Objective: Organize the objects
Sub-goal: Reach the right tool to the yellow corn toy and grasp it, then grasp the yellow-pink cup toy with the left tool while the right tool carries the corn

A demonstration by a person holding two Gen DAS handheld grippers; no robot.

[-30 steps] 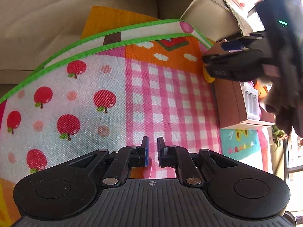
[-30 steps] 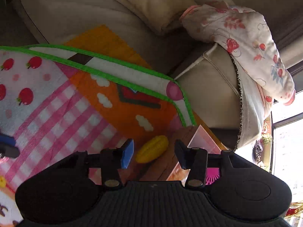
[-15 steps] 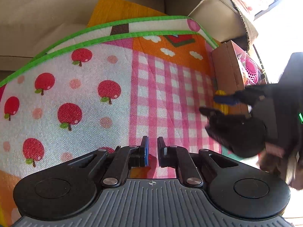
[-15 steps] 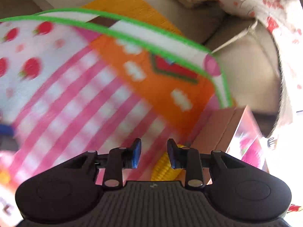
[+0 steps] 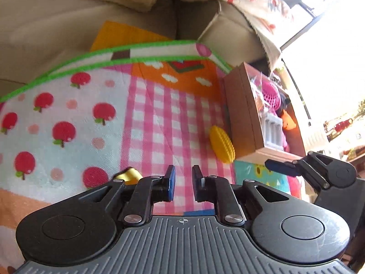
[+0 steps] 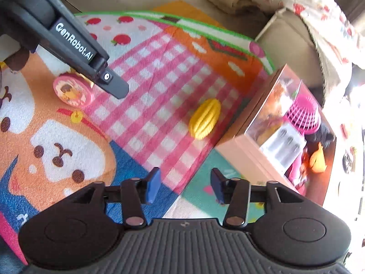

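Observation:
A yellow toy corn cob (image 6: 204, 118) (image 5: 222, 143) lies on the pink-checked part of the play mat (image 6: 146, 84), close against a cardboard box (image 6: 237, 146) (image 5: 239, 116) that holds several toys. My right gripper (image 6: 185, 182) hovers short of the corn with its jaws opening and nothing between them; one of its fingers (image 5: 280, 167) shows in the left wrist view. My left gripper (image 5: 183, 182) has only a narrow gap between its jaws, which are opening on nothing. Its finger (image 6: 114, 86) hangs just over a pink round toy (image 6: 73, 90).
A beige sofa (image 5: 68, 22) runs along the mat's far edge, with a floral cloth (image 5: 251, 0) over its arm. A pink fan (image 6: 301, 114) and an orange toy (image 6: 318, 157) sit in the box. A gold-coloured piece (image 5: 129, 174) peeks out beside the left finger.
The right gripper has pulled back from the corn and spread its jaws. The corn now lies free on the mat beside the box. The left gripper's view has risen slightly.

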